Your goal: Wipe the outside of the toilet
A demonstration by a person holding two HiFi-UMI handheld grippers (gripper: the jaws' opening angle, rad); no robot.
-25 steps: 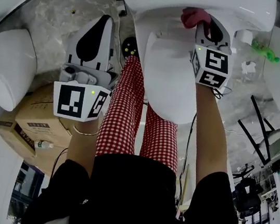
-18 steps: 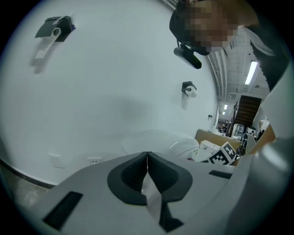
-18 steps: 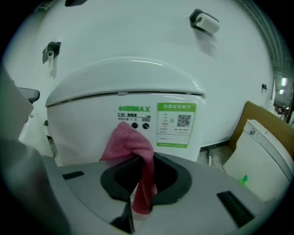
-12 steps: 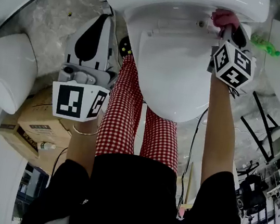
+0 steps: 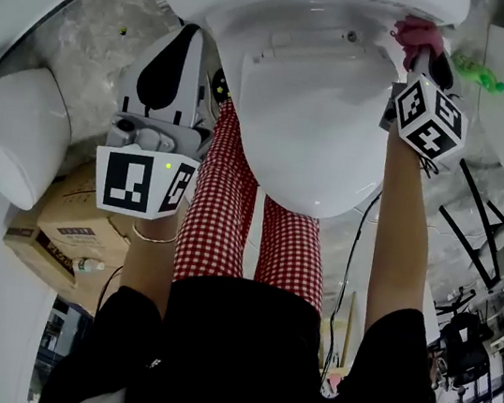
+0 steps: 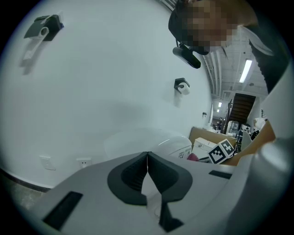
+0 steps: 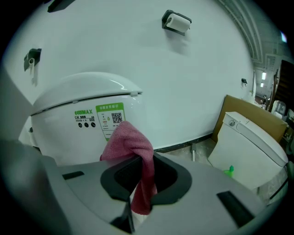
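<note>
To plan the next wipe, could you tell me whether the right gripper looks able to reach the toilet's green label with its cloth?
Probably yes: the right gripper, shut on the pink cloth, faces the green label on the toilet directly, with nothing between them.

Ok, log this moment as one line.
task: wipe toilet outside | right gripper: shut on pink cloth, at toilet's rear | cloth contact: unclear | left gripper: shut, empty, off to the side
</note>
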